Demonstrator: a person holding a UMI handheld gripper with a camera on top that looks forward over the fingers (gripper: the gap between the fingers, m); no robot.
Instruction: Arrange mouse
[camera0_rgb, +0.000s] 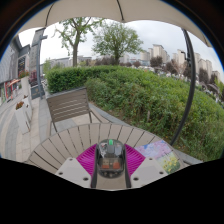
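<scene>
Slatted wooden table (70, 145), outdoors, with a dark mouse (110, 157) at the gripper (111, 170).

Magenta pads (88, 160) spread to either side of the mouse, which sits between the fingers on the tabletop (contact with either pad impossible to tell). Just right of the fingers, a pale printed cloth or paper (157, 150). Beyond the fingers, past the table's far edge, a slatted chair (68, 105), then a wide green hedge (140, 95), trees (117, 40) and distant buildings.
</scene>
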